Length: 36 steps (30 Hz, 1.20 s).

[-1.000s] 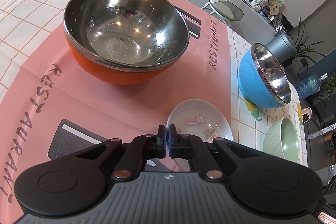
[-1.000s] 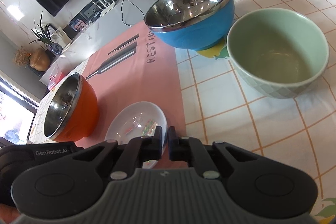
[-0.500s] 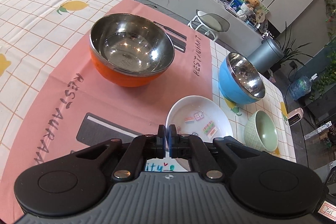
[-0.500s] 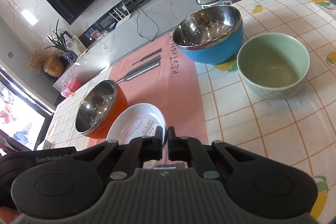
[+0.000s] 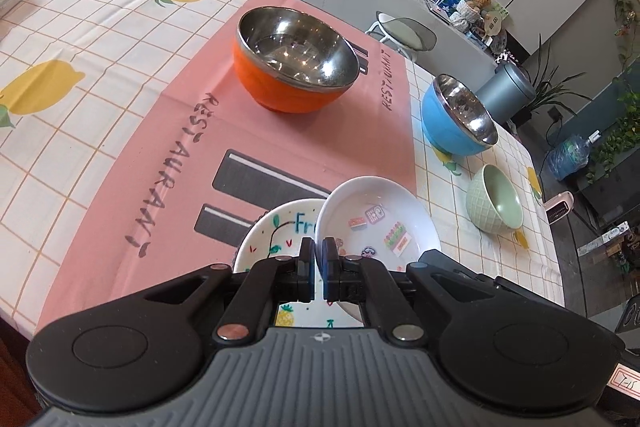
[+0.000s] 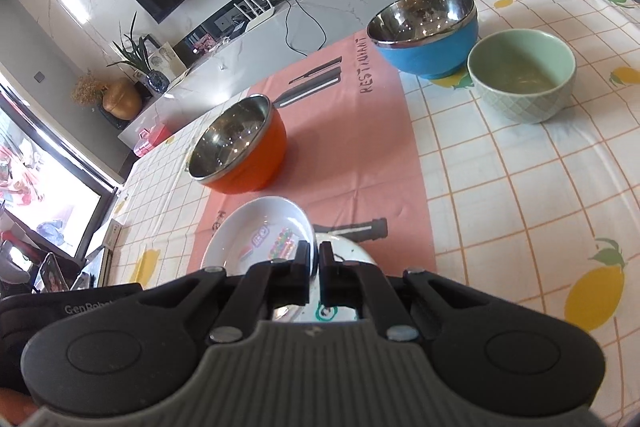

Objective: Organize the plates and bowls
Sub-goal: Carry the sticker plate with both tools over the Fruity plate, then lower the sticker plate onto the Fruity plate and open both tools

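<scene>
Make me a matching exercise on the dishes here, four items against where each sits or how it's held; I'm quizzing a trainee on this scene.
Things:
1. orange bowl
2. blue bowl
3. green bowl
4. white dish

Places or states:
A. on the checked cloth, nearest the table's right edge in the left wrist view
B. rim pinched by both grippers, lifted and tilted
C. on the pink mat
D. on the checked cloth, just off the mat's far corner

Pairs: 1-C, 2-D, 3-A, 4-B
</scene>
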Each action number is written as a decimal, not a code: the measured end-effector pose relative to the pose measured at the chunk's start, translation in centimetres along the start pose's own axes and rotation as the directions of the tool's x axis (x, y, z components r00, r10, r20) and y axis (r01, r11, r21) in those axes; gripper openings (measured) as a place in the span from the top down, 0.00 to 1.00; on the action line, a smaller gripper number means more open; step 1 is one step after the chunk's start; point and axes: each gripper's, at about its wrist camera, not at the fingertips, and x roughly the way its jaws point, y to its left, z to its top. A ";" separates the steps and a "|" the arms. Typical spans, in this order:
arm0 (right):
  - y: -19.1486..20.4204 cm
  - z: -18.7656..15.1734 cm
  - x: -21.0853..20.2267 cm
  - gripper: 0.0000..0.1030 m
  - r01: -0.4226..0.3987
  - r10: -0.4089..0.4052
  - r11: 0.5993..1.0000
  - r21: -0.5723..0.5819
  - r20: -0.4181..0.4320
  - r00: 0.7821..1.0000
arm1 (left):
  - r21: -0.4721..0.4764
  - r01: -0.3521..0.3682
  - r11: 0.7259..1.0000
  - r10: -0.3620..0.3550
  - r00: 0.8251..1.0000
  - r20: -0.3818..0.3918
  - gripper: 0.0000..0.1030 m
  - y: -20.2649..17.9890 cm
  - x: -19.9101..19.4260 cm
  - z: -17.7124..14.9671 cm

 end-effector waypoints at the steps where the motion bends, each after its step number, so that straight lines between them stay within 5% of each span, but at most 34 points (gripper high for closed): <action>1: 0.1 -0.3 -0.1 0.99 0.002 -0.002 1.000 -0.004 -0.003 1.000 | -0.002 0.003 1.000 -0.003 1.000 -0.003 0.97 0.2 0.0 -0.2; 17: -0.2 -2.2 1.9 1.00 0.095 -0.099 0.994 -0.061 -0.065 0.993 | -0.021 -0.029 0.999 0.027 0.996 -0.083 0.97 1.7 2.7 -2.0; 29: -0.8 -2.1 2.9 0.96 0.087 -0.091 0.995 -0.042 -0.091 0.992 | 0.018 -0.056 0.998 0.057 0.995 -0.084 0.96 1.3 2.9 -1.9; 33: -0.6 -2.1 2.7 0.89 0.085 -0.091 0.994 -0.062 -0.086 0.992 | 0.012 -0.056 0.998 0.056 0.996 -0.065 0.68 1.1 2.1 -1.7; 36: -0.2 -1.9 2.1 0.71 0.085 -0.092 0.992 -0.092 -0.064 0.994 | 0.017 -0.049 0.999 0.049 0.998 -0.039 0.63 0.9 1.2 -1.4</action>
